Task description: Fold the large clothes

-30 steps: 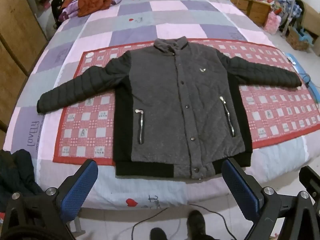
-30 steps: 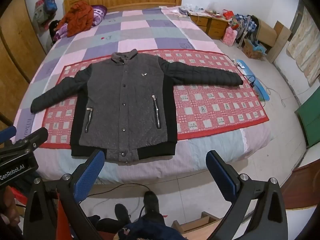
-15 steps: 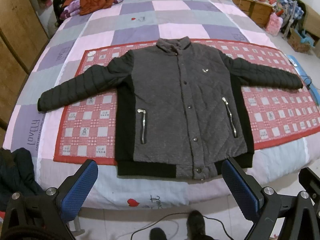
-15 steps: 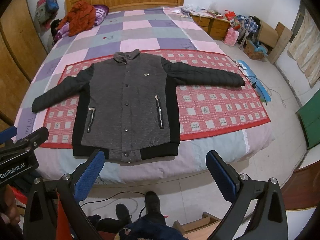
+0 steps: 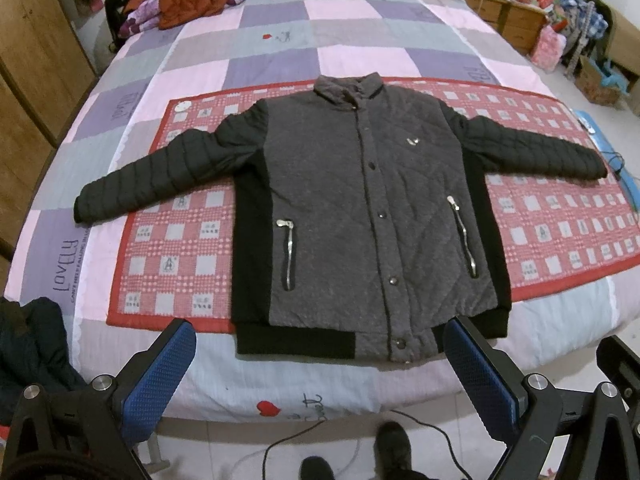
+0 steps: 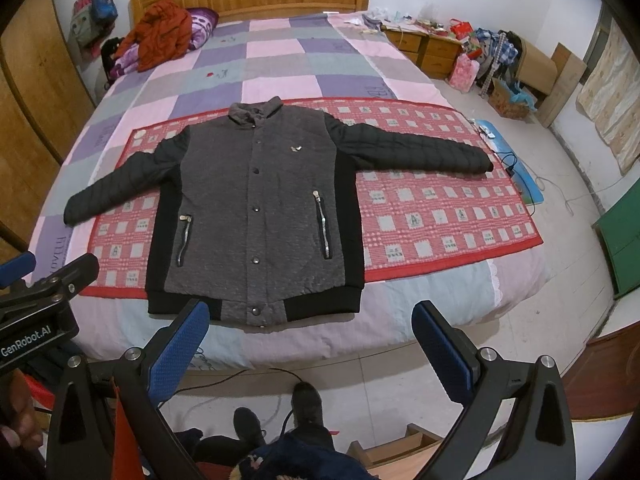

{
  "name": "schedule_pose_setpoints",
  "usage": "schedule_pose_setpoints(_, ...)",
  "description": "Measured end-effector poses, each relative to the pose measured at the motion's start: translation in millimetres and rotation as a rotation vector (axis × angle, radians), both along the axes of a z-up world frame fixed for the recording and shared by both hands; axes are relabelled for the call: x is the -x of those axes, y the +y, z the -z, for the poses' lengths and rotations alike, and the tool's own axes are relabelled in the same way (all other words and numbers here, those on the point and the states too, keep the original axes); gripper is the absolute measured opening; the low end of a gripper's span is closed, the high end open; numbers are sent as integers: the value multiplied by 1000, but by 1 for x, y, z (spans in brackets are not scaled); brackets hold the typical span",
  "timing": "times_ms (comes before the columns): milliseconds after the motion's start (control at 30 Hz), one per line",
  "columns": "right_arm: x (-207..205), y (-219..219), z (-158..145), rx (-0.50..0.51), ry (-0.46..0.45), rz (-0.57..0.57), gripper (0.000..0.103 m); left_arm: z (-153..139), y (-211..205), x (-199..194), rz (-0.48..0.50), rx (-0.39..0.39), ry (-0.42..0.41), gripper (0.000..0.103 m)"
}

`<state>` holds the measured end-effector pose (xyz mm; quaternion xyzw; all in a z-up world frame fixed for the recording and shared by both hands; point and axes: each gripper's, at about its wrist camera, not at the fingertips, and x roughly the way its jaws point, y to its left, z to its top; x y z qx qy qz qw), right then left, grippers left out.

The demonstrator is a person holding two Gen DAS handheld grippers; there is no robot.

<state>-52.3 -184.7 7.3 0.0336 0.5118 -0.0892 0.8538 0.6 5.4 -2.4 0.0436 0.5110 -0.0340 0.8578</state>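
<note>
A grey quilted jacket (image 5: 360, 216) with black sleeves lies flat, front up and buttoned, sleeves spread wide, on a red checked mat (image 5: 168, 216) on the bed. It also shows in the right wrist view (image 6: 256, 208). My left gripper (image 5: 320, 344) is open and empty, held above the bed's near edge just short of the jacket's hem. My right gripper (image 6: 310, 328) is open and empty, also short of the hem, nearer its right side. The left gripper's body (image 6: 36, 308) shows at the left of the right wrist view.
The bed has a pink, purple and grey patchwork cover (image 5: 352, 52). An orange coat (image 6: 160, 34) lies by the headboard. A dark garment (image 5: 28, 352) hangs at the bed's near left corner. A cable (image 5: 304, 436) and the person's feet are on the floor. Wardrobe left, cluttered nightstand (image 6: 432, 46) right.
Both grippers have moved a little closer to the bed and jacket. Both stay open. The jacket has not moved.
</note>
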Motion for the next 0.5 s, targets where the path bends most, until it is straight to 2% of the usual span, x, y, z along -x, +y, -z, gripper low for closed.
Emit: schedule_pose_setpoints(500, -2, 4, 1, 0, 3, 1, 103, 6, 12, -12, -9, 2, 13, 103)
